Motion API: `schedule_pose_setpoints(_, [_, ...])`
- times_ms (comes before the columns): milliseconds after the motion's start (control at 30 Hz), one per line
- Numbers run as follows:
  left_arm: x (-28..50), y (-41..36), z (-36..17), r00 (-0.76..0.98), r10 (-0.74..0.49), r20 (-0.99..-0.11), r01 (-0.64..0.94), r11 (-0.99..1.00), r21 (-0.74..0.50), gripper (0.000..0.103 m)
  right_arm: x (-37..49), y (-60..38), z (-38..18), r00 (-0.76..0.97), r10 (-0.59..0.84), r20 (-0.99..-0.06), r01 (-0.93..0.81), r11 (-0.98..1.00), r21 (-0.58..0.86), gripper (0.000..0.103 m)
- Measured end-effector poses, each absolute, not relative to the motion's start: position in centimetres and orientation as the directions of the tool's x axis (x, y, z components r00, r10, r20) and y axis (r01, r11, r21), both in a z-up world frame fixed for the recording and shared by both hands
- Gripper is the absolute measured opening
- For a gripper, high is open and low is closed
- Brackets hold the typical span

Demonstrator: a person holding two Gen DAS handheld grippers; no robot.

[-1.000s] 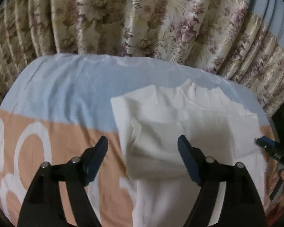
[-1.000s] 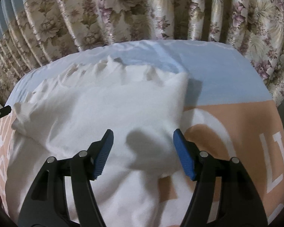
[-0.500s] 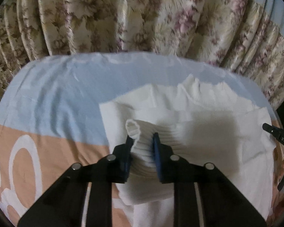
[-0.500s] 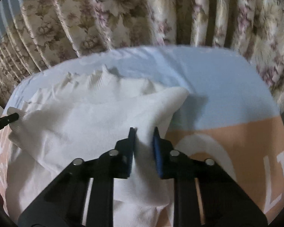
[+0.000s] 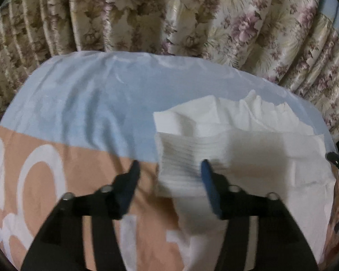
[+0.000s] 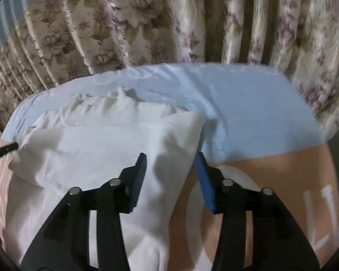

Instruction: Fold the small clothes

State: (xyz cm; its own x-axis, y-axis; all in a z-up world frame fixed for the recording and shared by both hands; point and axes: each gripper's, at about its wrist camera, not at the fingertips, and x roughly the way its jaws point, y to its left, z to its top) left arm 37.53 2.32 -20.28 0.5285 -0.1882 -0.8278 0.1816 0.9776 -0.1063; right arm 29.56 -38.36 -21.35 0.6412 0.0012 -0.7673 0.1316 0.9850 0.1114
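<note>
Both grippers have just been opening after a pinch half a second ago; the left gripper [image 5: 169, 176] stands part open with the ribbed sleeve end [image 5: 180, 158] loose between its jaws, the right gripper [image 6: 169, 171] part open over the folded shoulder [image 6: 176, 135], gripping nothing (released, I judge); one white sweater [image 6: 97, 149] lies on one bedsheet [image 5: 79, 113], two grippers.
</note>
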Motion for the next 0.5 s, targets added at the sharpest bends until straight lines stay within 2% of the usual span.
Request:
schedule_pose_setpoints(67, [36.7, 2.1, -19.3, 0.551, -0.182, -0.815, 0.189, 0.978, -0.091, 0.064, 28.7, -36.8, -20.7, 0.65, 0.014, -0.76, 0.088, 0.992, 0.093, 0.057])
schedule_pose_setpoints(233, [34.6, -1.5, -19.0, 0.519, -0.256, -0.816, 0.301, 0.948, -0.106, 0.066, 28.8, -33.2, -22.5, 0.592, 0.026, -0.806, -0.007, 1.0, 0.027, 0.057])
schedule_pose_setpoints(300, [33.8, -3.2, -20.1, 0.494, -0.258, -0.83, 0.342, 0.936, -0.088, 0.067, 28.8, -33.1, -23.5, 0.566, 0.005, -0.824, -0.002, 1.0, 0.004, 0.056])
schedule_pose_setpoints(400, [33.4, -4.0, -21.7, 0.488, -0.202, -0.849, 0.352, 0.936, -0.02, 0.067, 28.6, -34.9, -24.7, 0.55, 0.01, -0.835, 0.047, 0.998, 0.043, 0.055])
schedule_pose_setpoints(500, [33.2, -3.7, -22.0, 0.491, -0.19, -0.85, 0.35, 0.937, -0.008, 0.067, 28.1, -36.0, -24.8, 0.544, 0.02, -0.839, 0.075, 0.995, 0.072, 0.055])
